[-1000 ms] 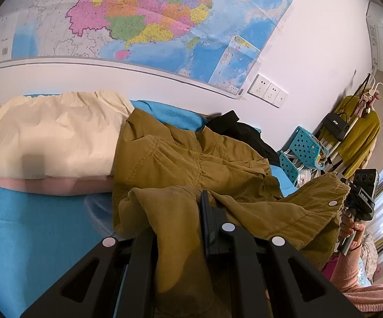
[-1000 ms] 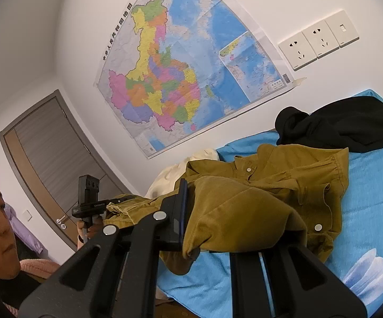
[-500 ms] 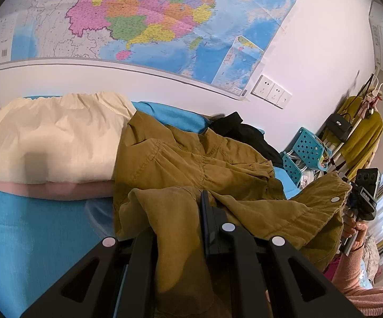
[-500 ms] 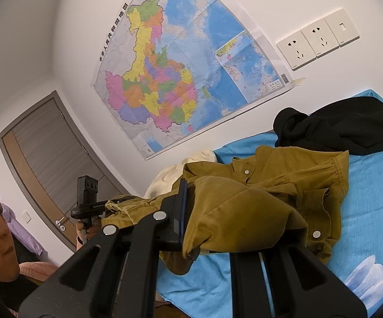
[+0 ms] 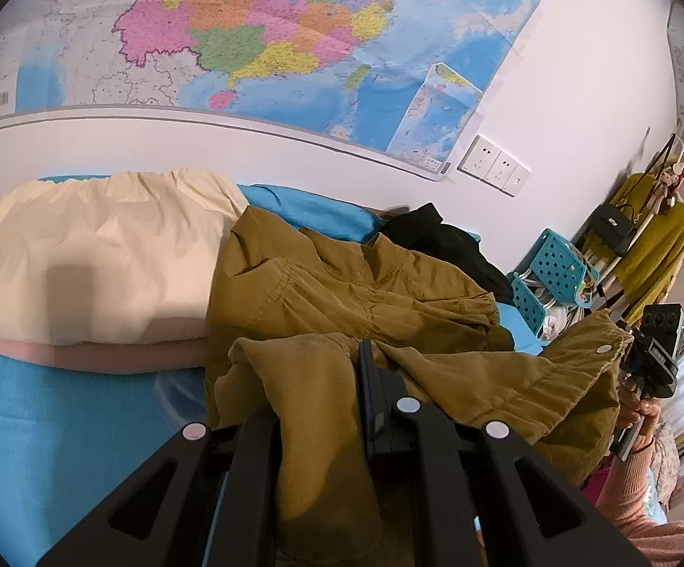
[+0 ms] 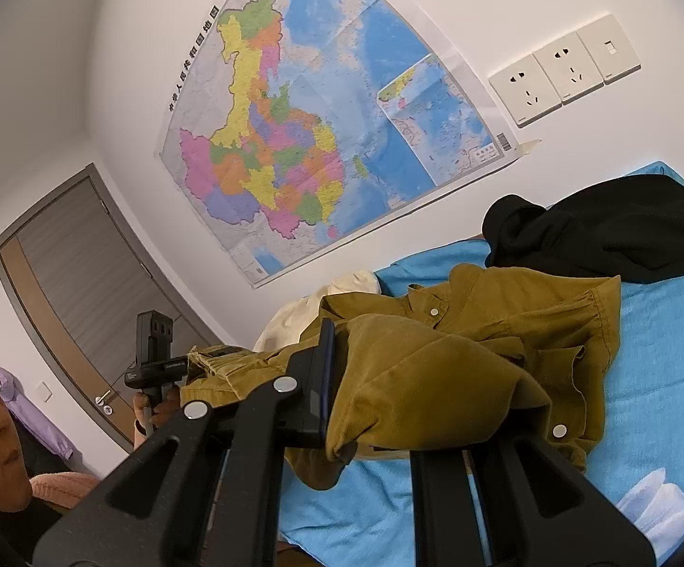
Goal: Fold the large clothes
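A: We have both claws pinching cloth. Our left gripper (image 5: 342, 378) is pressed together on a bunched edge of the mustard corduroy shirt (image 5: 351, 293), and the fabric spills over its near finger.

B: Same on our side: the right gripper (image 6: 370, 378) has its jaws nipped tight on another fold, and the cloth drapes over and hides 1 finger.

A: So where does the shirt sit overall?

B: We hold the near edge lifted between the 2 claws; the collar and button placket lie on the blue sheet (image 6: 649, 378), just in front of the black garment (image 6: 625, 231), beside the cream bedding (image 5: 96, 255).

A: How will it handle, do we think?

B: Soft and limp, we judge, though corduroy is thick and carries some weight, so it sags between us and wants to bunch. It does not look slippery.

A: Then we'd best hold the hem corners or side seams, where the stitching is firm, not loose folds mid-panel.

B: Agreed, and clear of the buttons (image 6: 434, 312).
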`<state>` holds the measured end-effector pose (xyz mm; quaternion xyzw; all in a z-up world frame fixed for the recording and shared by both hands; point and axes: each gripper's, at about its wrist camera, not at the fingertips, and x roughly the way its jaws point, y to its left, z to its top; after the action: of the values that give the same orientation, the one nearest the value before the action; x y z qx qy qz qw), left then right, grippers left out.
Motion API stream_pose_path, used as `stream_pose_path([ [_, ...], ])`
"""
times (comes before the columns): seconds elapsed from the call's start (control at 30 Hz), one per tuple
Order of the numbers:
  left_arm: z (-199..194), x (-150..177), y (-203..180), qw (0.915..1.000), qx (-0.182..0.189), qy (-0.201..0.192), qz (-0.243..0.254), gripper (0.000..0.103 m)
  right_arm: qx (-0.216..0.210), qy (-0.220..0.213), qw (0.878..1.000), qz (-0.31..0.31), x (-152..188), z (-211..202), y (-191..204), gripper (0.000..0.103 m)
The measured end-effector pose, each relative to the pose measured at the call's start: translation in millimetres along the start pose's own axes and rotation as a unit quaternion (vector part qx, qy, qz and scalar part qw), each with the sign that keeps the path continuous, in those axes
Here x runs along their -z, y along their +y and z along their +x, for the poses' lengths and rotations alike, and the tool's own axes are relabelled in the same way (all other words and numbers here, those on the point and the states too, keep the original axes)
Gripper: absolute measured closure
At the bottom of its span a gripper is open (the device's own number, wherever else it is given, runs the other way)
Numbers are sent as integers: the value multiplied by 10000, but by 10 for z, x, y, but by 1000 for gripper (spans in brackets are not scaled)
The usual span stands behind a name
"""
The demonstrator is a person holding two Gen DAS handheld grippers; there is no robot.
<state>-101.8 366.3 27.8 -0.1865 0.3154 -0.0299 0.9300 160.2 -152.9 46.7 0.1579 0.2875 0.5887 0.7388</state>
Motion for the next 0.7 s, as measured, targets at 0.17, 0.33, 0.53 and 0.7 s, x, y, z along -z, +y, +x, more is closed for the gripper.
stream_pose_path([
  [0.17, 22, -54, -12, 10000, -39, 14, 47, 94, 19, -5, 10000, 35, -36, 22, -32, 93],
  [0.33, 56, -109, -5, 10000, -49, 55, 34, 94, 45, 7, 10000, 69, -73, 55, -64, 93],
  [0.53, 90, -144, 2, 9999, -70, 74, 30, 94, 50, 22, 10000, 72, -96, 63, -90, 93],
  [0.7, 120, -170, 5, 9999, -93, 95, 28, 93, 65, 34, 9999, 93, -104, 78, -117, 93],
])
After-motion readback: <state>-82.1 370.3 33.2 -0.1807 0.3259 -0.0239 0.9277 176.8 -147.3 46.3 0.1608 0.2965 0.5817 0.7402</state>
